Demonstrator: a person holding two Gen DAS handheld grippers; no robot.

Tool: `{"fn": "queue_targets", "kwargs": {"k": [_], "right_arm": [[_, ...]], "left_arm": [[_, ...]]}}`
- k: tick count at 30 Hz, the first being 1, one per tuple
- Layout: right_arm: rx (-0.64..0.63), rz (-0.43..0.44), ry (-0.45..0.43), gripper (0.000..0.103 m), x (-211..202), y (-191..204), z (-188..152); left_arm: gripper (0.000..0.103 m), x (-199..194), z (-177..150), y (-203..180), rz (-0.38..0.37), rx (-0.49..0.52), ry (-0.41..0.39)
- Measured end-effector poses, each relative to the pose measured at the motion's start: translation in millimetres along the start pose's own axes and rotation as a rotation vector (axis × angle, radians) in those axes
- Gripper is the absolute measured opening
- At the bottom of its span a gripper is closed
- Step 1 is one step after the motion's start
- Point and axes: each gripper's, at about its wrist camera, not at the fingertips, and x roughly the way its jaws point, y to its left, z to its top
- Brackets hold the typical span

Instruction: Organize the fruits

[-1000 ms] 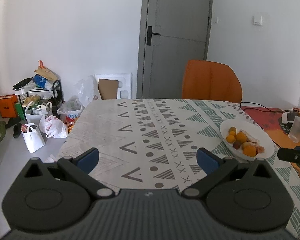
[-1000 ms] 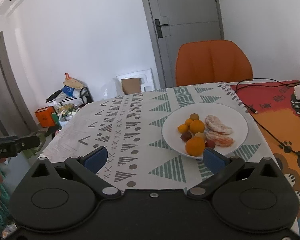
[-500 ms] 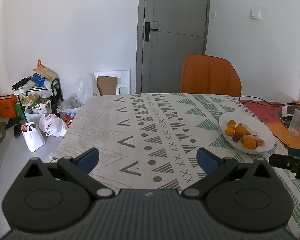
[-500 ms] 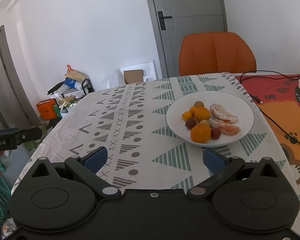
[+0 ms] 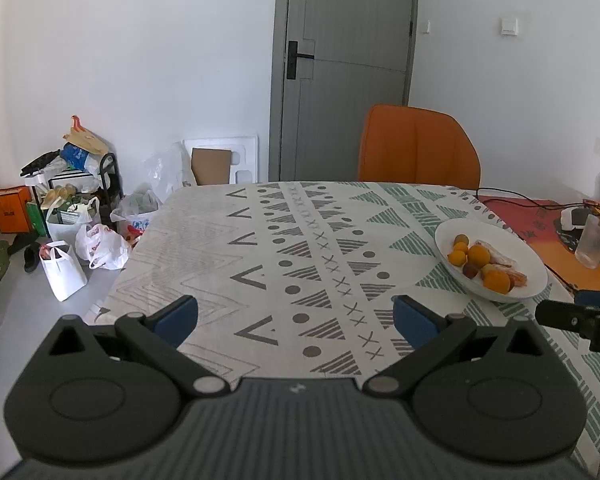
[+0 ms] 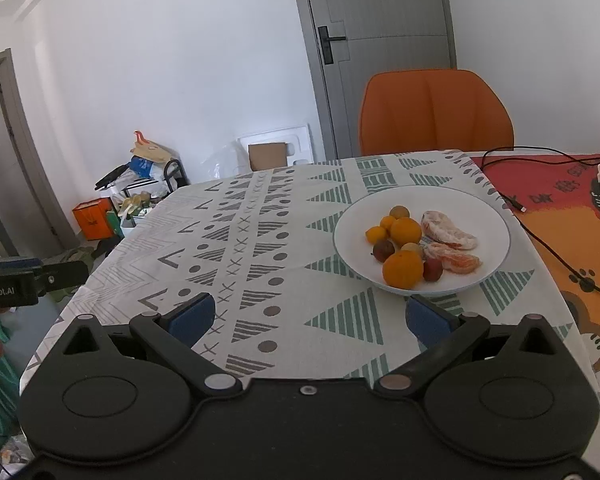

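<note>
A white plate [image 6: 492,216] sits on the patterned tablecloth and holds several fruits: a large orange [image 6: 402,269], a second orange [image 6: 405,231], small yellow and dark red fruits, and two peeled citrus pieces [image 6: 448,235]. The plate also shows in the left wrist view [image 5: 532,264] at the right. My right gripper [image 6: 308,316] is open and empty, just in front of the plate. My left gripper [image 5: 296,316] is open and empty over the table's middle, left of the plate.
An orange chair [image 6: 436,112] stands at the far edge of the table. A red and orange mat [image 6: 572,216] with cables lies right of the plate. A clear cup [image 5: 594,240] stands far right. Bags and boxes [image 5: 64,224] clutter the floor on the left.
Both grippers have moved forward and a little higher over the table. The plate now sits closer to the right gripper. Both stay open.
</note>
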Motion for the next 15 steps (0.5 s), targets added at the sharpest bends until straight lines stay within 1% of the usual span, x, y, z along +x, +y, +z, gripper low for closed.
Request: {"fn": "queue_targets", "kwargs": {"k": [15], "right_arm": [[-0.001,-0.006,-0.002,0.103,-1.4,0.2,0.3]], "left_arm": [[0.103,-0.5,-3.4,-3.8,-0.011,-0.003,0.002]]}}
